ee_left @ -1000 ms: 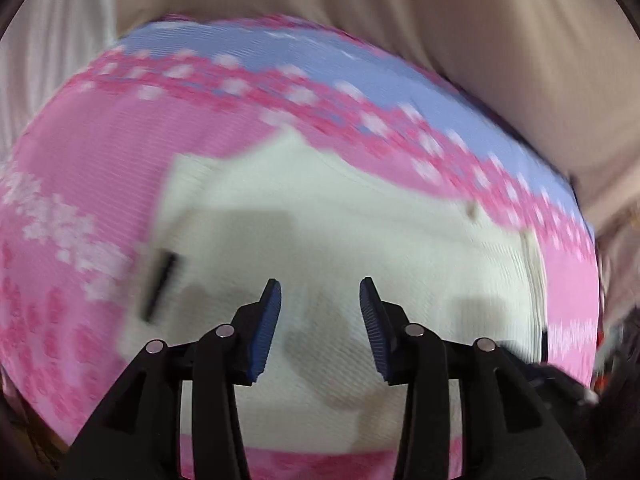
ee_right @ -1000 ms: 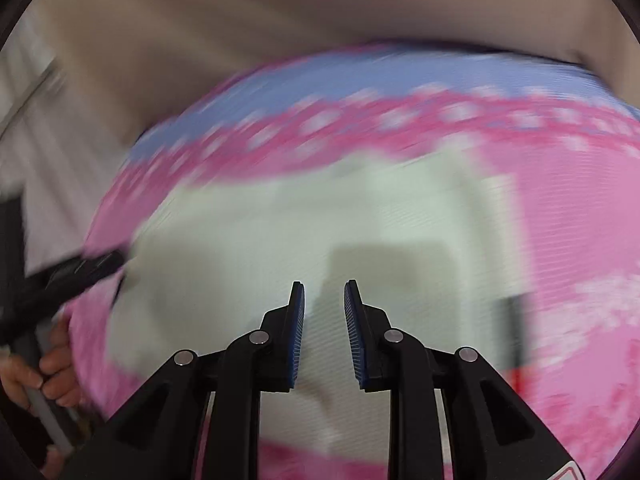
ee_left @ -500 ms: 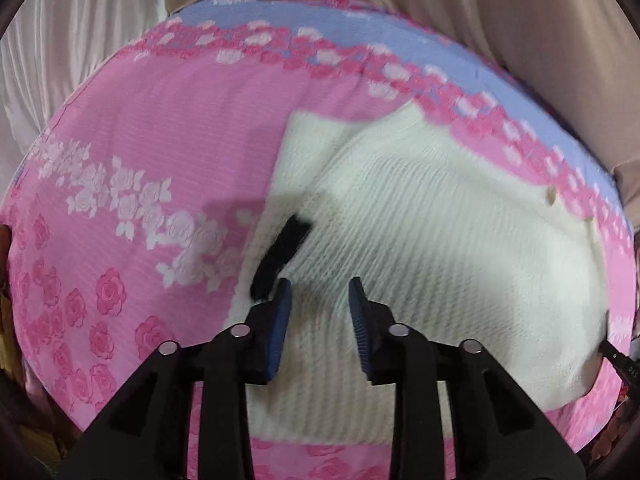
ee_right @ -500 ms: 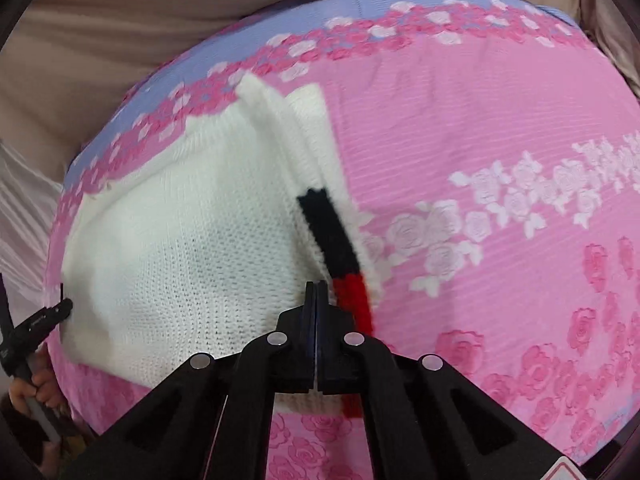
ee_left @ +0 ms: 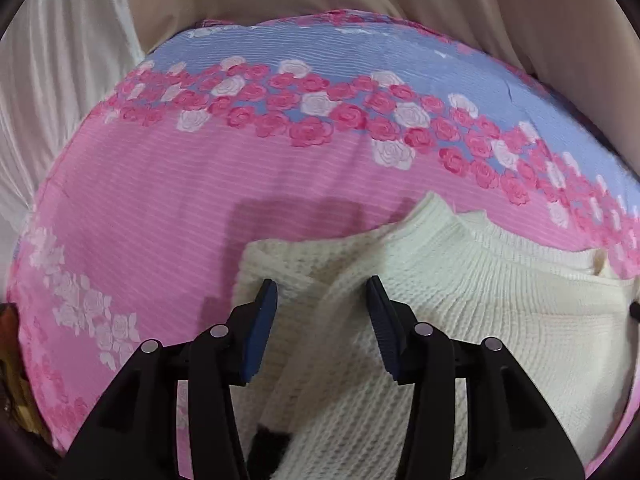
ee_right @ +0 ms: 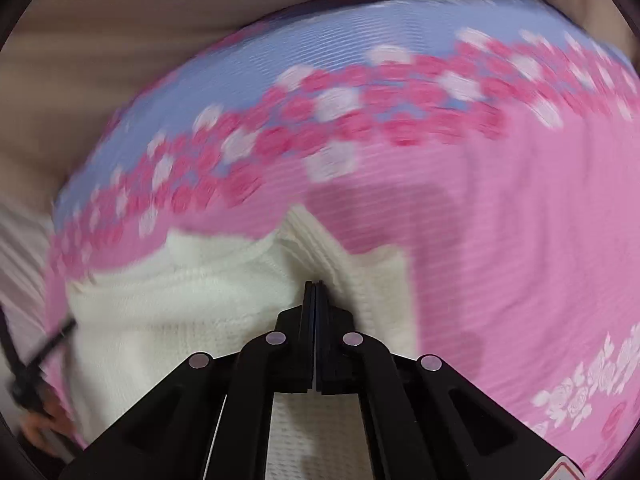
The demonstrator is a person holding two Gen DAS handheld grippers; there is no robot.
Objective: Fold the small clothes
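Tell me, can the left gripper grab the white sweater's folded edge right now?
Probably yes. The left gripper hangs right over the white sweater, its jaws opening with a raised fold of knit between them and nothing on top. They are not pressing it yet.

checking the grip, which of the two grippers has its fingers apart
The left gripper: its blue pads stand apart and are opening over the cream knit sweater. The right gripper is pressed fully shut.

Both wrist views look steeply down, close over the cream sweater [ee_left: 480,320] on the pink floral bedsheet [ee_right: 520,200].
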